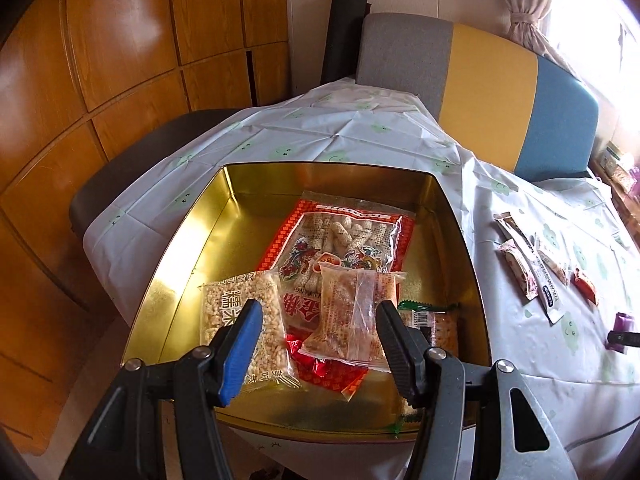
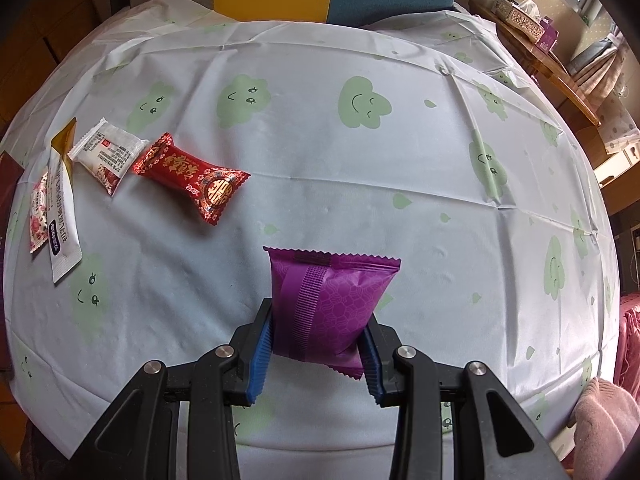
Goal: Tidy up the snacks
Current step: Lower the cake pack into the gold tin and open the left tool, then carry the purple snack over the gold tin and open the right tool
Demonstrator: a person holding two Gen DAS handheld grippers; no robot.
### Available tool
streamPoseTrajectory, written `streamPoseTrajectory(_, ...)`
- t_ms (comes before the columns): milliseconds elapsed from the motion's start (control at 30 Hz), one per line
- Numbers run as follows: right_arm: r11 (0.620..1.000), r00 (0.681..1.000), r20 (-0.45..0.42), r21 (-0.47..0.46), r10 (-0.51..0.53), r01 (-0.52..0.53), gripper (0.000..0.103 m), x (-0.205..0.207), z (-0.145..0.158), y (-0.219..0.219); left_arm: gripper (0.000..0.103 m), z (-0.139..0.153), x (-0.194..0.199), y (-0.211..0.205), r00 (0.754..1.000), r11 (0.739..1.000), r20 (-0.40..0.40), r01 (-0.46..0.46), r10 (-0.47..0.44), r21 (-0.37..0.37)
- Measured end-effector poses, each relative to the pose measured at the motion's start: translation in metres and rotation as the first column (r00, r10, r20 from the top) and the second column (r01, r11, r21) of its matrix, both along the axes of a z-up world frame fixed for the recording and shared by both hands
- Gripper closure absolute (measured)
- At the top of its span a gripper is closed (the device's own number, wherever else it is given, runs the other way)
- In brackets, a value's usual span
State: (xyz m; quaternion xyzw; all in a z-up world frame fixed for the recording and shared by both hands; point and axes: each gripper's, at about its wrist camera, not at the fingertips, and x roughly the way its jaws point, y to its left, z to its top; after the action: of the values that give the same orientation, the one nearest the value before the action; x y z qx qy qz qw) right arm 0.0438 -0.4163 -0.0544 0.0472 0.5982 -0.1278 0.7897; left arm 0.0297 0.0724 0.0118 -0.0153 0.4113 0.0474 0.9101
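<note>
The gold tin [image 1: 188,248] sits right below my left tongs [image 1: 316,334] and holds a puffed-rice bag [image 1: 240,300], a big red-bordered bag of rolls [image 1: 344,236], a clear orange-tinted packet [image 1: 352,312] on top of it, and a green-edged packet [image 1: 436,320] toward my right finger. My left tongs hover spread wide over these, gripping nothing. My right tongs [image 2: 316,346] pinch the purple packet [image 2: 332,300] between both pads, above the tablecloth [image 2: 400,180]. Ahead and left of them lie a red candy packet [image 2: 188,178] and other small packets.
</note>
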Motion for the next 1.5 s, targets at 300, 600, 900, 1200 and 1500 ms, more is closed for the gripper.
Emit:
streamPoseTrajectory(300, 0.999, 0.998, 0.054, 0.029, 0.039, -0.041, 0.064, -0.012, 0.021, 0.028, 0.043, -0.003, 0.001, 0.002, 1.0, 1.0, -0.008, -0.004, 0.004, -0.007)
streamPoseTrajectory(600, 0.967, 0.958, 0.183, 0.091, 0.22, -0.239, 0.064, -0.004, 0.058, 0.104, 0.043, -0.005, -0.002, 0.006, 1.0, 1.0, -0.012, -0.009, 0.009, -0.005)
streamPoseTrajectory(900, 0.829, 0.809, 0.351, 0.138, 0.471, -0.542, 0.064, 0.01, 0.104, 0.216, 0.043, -0.005, -0.003, 0.017, 0.999, 0.999, -0.009, -0.041, 0.041, -0.012)
streamPoseTrajectory(1200, 0.727, 0.713, 0.407, 0.155, 0.571, -0.67, 0.064, 0.016, 0.116, 0.29, 0.043, -0.006, -0.004, 0.033, 0.996, 0.996, -0.006, -0.089, 0.089, -0.015)
streamPoseTrajectory(1500, 0.718, 0.72, 0.37, 0.175, 0.587, -0.674, 0.06, 0.051, 0.085, 0.333, 0.043, -0.005, -0.005, 0.041, 0.995, 0.995, -0.004, -0.099, 0.099, -0.016)
